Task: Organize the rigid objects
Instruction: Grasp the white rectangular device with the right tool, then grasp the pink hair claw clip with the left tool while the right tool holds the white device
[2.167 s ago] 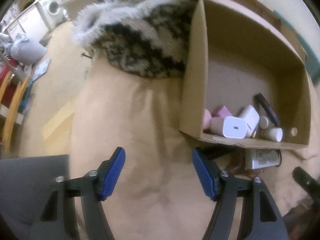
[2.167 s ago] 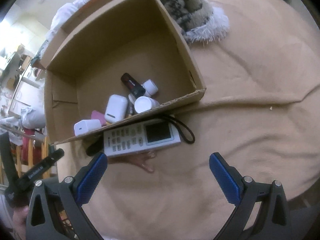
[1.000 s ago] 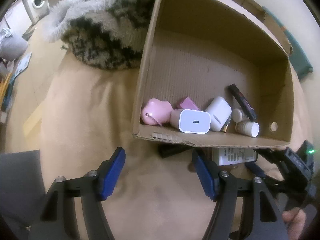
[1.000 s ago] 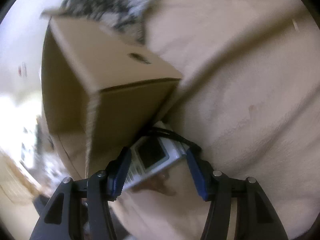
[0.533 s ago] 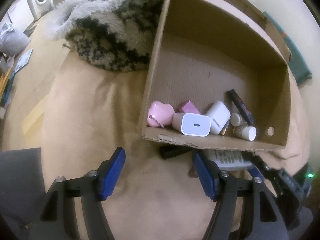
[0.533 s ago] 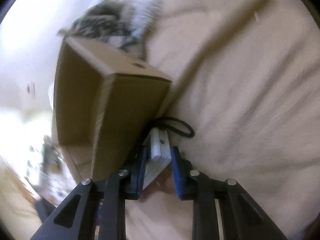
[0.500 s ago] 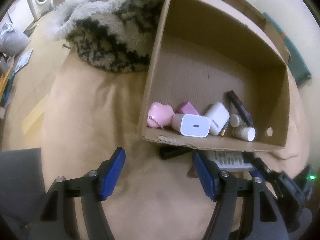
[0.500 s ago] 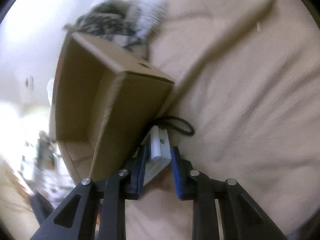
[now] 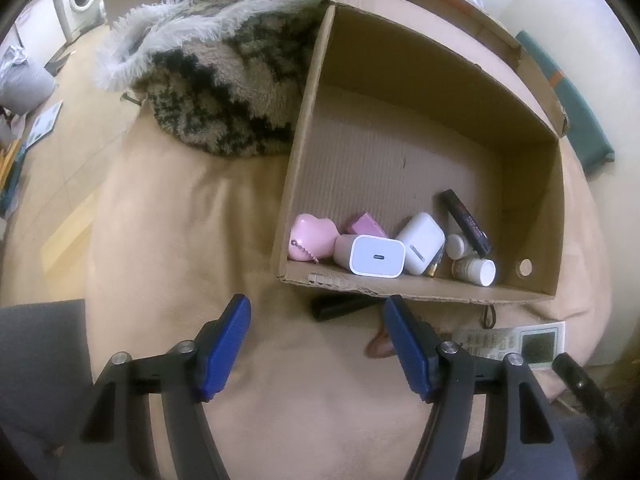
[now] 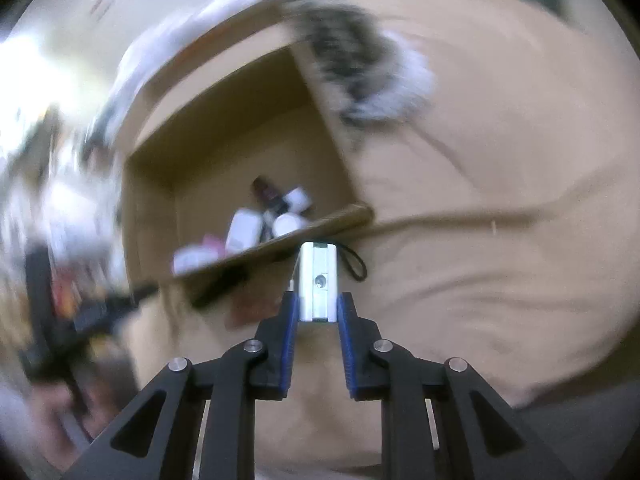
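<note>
My right tool [image 10: 317, 312] has its blue pads clamped on the narrow sides of the white remote control [image 10: 319, 280], held end-on just in front of the cardboard box [image 10: 224, 152]; its jaws have just been closing, down to a narrow gap with the remote between them. Its black wrist cord [image 10: 356, 266] loops off beside the box's near corner. That view is badly smeared, so the box contents are only pale blobs there.

The left wrist view is sharp and gives what the right one cannot. There the remote control [image 9: 516, 342] shows its face, buttons and a small screen, just in front of the box's near wall. A black object [image 9: 340, 306] lies partly under that same wall; I cannot tell what it is.

My left tool [image 9: 318, 344] stands wide with nothing between its pads, over the tan bedcover [image 9: 180, 240] in front of the cardboard box [image 9: 532, 184].

Inside the box, everything crowds against the near wall: a pink heart-shaped charm [image 9: 310, 236] with a bead chain in the corner, a pink block [image 9: 366, 224] behind a white charger cube [image 9: 376, 256], a white rounded case [image 9: 420, 242], a small battery [image 9: 435, 266], two small white bottles [image 9: 474, 270], and a black tube [image 9: 466, 222] leaning behind them. The far half of the box floor is bare corrugated card.

A shaggy patterned throw [image 9: 224, 80] lies against the box's outer side wall.
</note>
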Action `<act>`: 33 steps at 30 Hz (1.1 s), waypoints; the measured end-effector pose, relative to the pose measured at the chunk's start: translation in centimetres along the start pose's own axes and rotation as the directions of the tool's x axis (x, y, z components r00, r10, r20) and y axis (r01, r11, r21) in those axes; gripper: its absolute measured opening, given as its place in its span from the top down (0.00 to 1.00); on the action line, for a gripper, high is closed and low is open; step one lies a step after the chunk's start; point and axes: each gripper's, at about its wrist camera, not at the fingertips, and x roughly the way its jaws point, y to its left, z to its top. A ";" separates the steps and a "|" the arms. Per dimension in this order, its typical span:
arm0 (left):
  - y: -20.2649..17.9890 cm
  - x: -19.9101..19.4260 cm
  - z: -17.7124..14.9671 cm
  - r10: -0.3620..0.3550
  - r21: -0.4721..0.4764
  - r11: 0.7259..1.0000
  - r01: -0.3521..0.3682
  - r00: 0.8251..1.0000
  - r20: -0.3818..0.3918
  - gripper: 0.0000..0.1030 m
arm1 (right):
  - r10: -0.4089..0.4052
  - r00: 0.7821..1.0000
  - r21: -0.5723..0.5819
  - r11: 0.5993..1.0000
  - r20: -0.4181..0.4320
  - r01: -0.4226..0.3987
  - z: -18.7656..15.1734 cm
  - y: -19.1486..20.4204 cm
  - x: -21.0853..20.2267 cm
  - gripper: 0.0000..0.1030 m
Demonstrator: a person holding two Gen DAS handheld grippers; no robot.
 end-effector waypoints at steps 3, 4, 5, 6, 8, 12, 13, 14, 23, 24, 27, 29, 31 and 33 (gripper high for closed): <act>-0.1 0.1 0.0 0.004 0.005 1.000 -0.004 1.000 0.002 0.36 | 0.004 1.000 -0.125 0.992 0.012 -0.003 0.1 2.1 0.4 0.79; -0.1 0.1 0.0 0.003 0.007 1.000 -0.003 1.000 0.003 0.36 | 0.008 1.000 -0.138 0.990 0.005 -0.007 0.1 2.5 0.9 0.79; -0.1 0.1 0.0 0.002 0.008 1.000 -0.002 1.000 0.003 0.36 | 0.011 1.000 -0.152 0.988 0.008 -0.009 0.2 2.9 1.3 0.79; -0.1 0.1 0.0 -0.001 0.006 1.000 0.001 1.000 0.002 0.36 | 0.016 1.000 -0.165 0.986 0.015 -0.014 0.2 3.3 1.5 0.79; 0.1 0.2 0.0 -0.004 0.003 1.000 0.004 1.000 -0.001 0.36 | 0.013 1.000 -0.178 0.984 0.023 -0.008 0.8 4.2 2.0 0.78; 0.3 0.3 0.0 0.000 -0.006 1.000 0.000 1.000 -0.006 0.36 | -0.038 0.999 -0.205 0.978 0.011 0.040 1.6 5.4 2.9 0.78; 0.4 0.3 0.0 -0.001 -0.008 1.000 0.001 1.000 -0.007 0.36 | -0.060 0.998 -0.218 0.974 0.013 0.061 1.6 5.6 3.2 0.78; 0.3 0.3 0.0 0.001 -0.008 1.000 -0.001 1.000 -0.007 0.36 | -0.075 0.997 -0.215 0.974 0.011 0.076 1.5 5.6 3.5 0.78; -0.5 0.6 -0.1 0.009 0.024 1.000 -0.009 1.000 -0.011 0.35 | -0.095 0.995 -0.138 0.986 -0.039 0.089 1.3 3.7 7.5 0.78; -0.5 0.6 -0.1 0.010 0.029 1.000 -0.010 1.000 -0.012 0.35 | -0.090 0.995 -0.131 0.988 -0.034 0.084 1.3 3.5 7.3 0.78; -0.7 1.0 -0.5 0.023 0.044 0.999 -0.022 1.000 -0.020 0.35 | -0.019 0.999 -0.101 0.995 -0.027 0.016 1.7 3.0 5.1 0.78; -1.1 1.7 -1.0 0.004 0.067 0.998 0.000 0.999 -0.051 0.35 | -0.002 1.000 -0.141 0.990 0.001 0.002 1.7 3.4 3.1 0.78; -2.1 2.4 -1.5 -0.013 0.106 0.994 0.022 0.997 -0.082 0.35 | -0.008 0.999 -0.201 0.979 0.047 0.018 1.6 3.8 0.8 0.78; -3.2 2.6 -2.0 0.016 0.143 0.990 -0.007 0.998 -0.066 0.34 | -0.012 0.995 -0.216 0.976 0.095 0.032 1.6 3.4 -0.8 0.78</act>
